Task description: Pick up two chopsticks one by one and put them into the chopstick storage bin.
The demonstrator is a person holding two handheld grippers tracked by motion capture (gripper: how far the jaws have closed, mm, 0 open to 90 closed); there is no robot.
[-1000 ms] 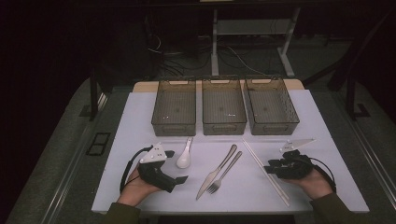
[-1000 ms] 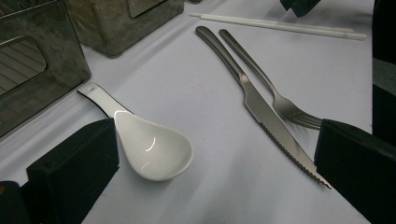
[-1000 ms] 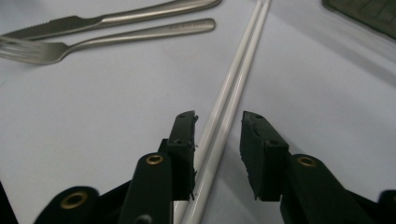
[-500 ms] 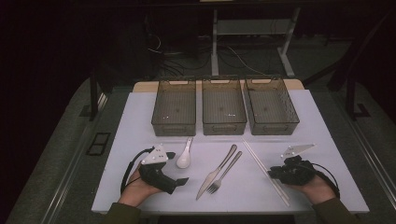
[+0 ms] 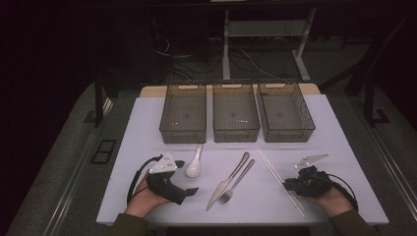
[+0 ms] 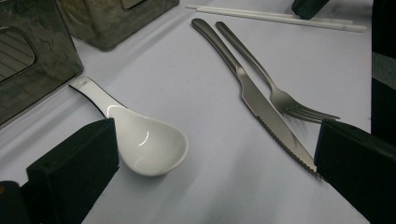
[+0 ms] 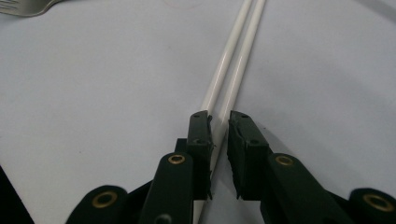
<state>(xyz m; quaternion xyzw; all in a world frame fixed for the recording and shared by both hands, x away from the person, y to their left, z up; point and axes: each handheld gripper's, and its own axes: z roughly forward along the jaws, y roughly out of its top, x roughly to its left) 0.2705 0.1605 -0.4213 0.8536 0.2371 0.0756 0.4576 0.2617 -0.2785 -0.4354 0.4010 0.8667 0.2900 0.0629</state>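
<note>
1. While looking down from above, saw the right gripper (image 5: 287, 184) low at the near right of the white table (image 5: 142, 132), gripped in the person's right hand (image 5: 334, 199).
2. Found its tips set over the near end of the chopsticks (image 5: 275, 172), a white pair lying side by side and slanting away toward the bins.
3. From the right gripper view, noted the right gripper (image 7: 219, 116) with jaws drawn narrow and just then closing, the chopsticks (image 7: 238, 56) running between them on the tabletop.
4. Made out one pad against the nearer stick and a thin dark gap beside the other pad, so recorded no firm pinch.
5. Placed the left gripper (image 5: 187, 177) at the near left, resting low in the left hand (image 5: 145, 199), jaws spread wide and holding nothing.
6. From the left gripper view, saw the left gripper (image 6: 215, 135) facing the white spoon (image 6: 149, 144), whose bowl sat just beside one jaw.
7. Spotted the knife (image 6: 261, 105) tip just beside the other jaw, with the fork (image 6: 285, 98) close alongside the knife.
8. Located, in the high view, the spoon (image 5: 193, 168), knife (image 5: 228, 179) and fork (image 5: 236, 184) between the two grippers.
9. Counted three dark bins (image 5: 236, 110) in a row at the far edge, well apart from both grippers.
</note>
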